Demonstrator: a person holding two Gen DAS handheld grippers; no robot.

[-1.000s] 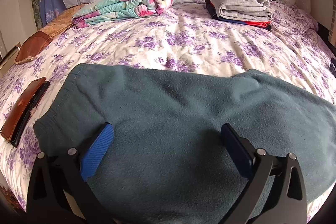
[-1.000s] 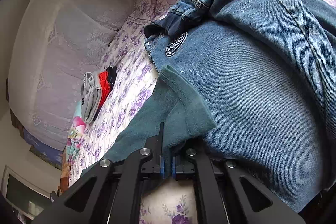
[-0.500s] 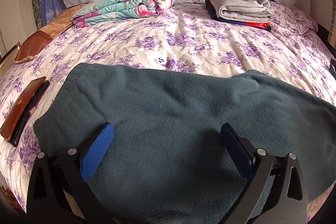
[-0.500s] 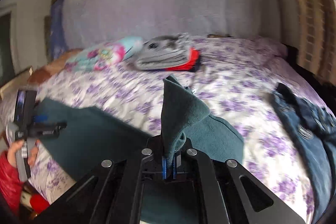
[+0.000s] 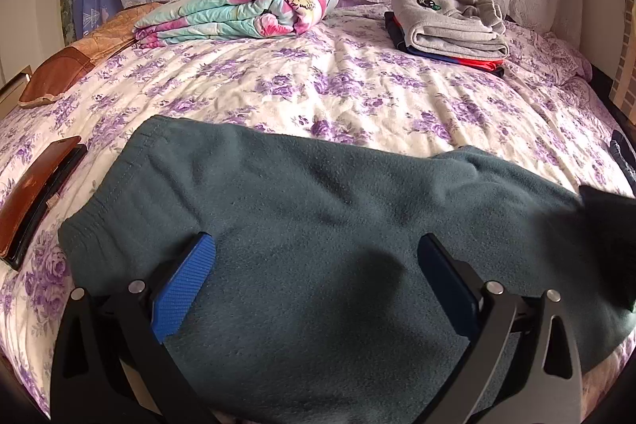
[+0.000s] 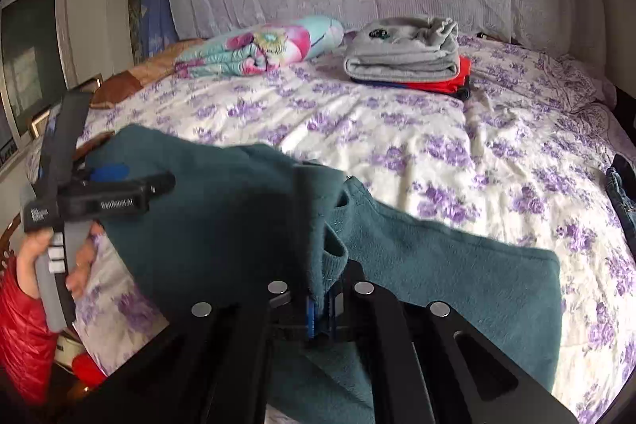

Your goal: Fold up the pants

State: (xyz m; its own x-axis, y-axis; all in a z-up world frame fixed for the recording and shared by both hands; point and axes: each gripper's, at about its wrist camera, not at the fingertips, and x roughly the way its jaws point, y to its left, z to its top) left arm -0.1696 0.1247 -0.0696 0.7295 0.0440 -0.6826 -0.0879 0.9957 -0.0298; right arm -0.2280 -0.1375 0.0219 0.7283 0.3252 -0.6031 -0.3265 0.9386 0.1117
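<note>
The right gripper (image 6: 318,308) pinches the hem of the teal pants (image 6: 222,225), which stretch away to its left toward the waistband under the wide-open left gripper (image 5: 314,277), probably resting on the cloth.

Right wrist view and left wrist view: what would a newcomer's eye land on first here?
First, the teal pants spread across the near part of the floral bed, with the right gripper shut on a lifted leg end. The left gripper hangs open over the waistband end. At the back lie a rolled flowery quilt and a stack of folded clothes.
</note>
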